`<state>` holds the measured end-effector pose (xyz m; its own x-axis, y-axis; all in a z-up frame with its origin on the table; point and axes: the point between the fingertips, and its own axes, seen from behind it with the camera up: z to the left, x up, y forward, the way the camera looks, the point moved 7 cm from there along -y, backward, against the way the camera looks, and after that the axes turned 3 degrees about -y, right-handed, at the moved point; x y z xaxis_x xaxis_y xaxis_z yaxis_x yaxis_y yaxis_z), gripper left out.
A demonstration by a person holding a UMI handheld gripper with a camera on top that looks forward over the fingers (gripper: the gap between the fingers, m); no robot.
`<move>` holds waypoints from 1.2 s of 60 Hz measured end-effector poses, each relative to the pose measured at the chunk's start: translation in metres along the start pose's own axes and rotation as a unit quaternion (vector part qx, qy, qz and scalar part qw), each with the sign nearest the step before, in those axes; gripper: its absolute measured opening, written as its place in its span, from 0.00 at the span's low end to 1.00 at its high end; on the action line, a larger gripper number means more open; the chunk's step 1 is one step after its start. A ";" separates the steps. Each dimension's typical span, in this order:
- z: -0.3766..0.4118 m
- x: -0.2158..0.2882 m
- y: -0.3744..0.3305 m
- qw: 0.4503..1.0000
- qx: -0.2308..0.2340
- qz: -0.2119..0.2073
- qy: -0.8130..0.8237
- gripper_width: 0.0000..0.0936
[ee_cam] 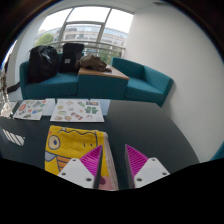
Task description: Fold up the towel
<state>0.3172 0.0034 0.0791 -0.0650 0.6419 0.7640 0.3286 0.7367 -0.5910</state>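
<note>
The gripper (112,165) is held level above a dark table (150,130), pointing across it toward a teal sofa (100,80) by the window (85,25). Its fingers stand moderately apart, magenta pads (90,160) facing inward, with a strip of pale cloth showing in the gap; whether they pinch it cannot be told. The towel (68,140) (yellow, with a cartoon print) lies flat just ahead of the left finger. Beyond it sit patterned sheets (75,110). Bare tabletop spreads to the right.
</note>
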 end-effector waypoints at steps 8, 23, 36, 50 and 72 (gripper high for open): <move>-0.019 0.010 -0.017 1.000 -0.003 -0.025 0.016 0.62; 0.005 0.066 -0.144 0.988 0.074 -0.114 0.076 0.84; 0.075 0.044 -0.245 0.979 0.136 -0.128 0.079 0.88; 0.149 -0.010 -0.309 0.975 0.182 -0.116 0.050 0.87; 0.198 -0.020 -0.388 0.962 0.223 -0.154 0.014 0.88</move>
<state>0.0040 -0.2530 0.2419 -0.0667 0.3772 0.9237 -0.1399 0.9131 -0.3830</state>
